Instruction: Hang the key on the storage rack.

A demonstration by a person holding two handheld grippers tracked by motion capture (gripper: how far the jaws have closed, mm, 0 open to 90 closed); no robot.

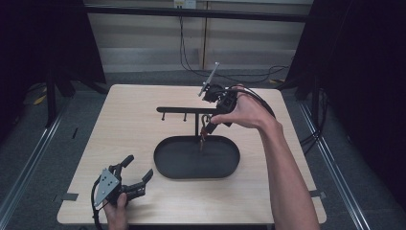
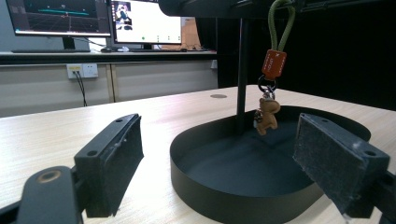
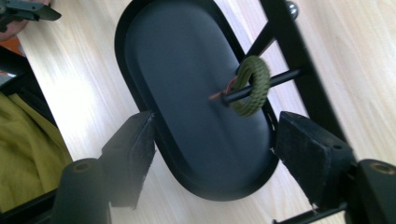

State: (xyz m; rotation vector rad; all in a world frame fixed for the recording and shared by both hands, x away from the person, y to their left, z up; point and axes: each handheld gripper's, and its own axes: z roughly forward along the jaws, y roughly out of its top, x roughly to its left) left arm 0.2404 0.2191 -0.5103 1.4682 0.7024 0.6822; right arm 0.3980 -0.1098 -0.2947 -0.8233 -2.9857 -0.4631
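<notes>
A black oval tray (image 1: 160, 165) lies mid-table with a black T-shaped stand (image 1: 179, 110) rising from its far side. A keychain (image 1: 205, 133) hangs from one of the stand's pegs: a green cord loop (image 2: 280, 23), an orange tag (image 2: 273, 64) and a small brown figure (image 2: 267, 116) dangling over the tray (image 2: 210, 186). My right gripper (image 1: 213, 120) hovers over that peg, pointing down, open; the green loop (image 3: 252, 87) on its peg sits beyond its spread jaws, untouched. My left gripper (image 1: 136, 175) rests low near the table's front left, open and empty, facing the tray.
Two more bare pegs (image 1: 163, 116) hang under the stand's bar toward the left. Monitors (image 2: 93, 21) stand on a bench beyond the table. Cables (image 1: 230, 74) run across the floor behind the far edge. Bare wood (image 1: 119, 129) surrounds the tray.
</notes>
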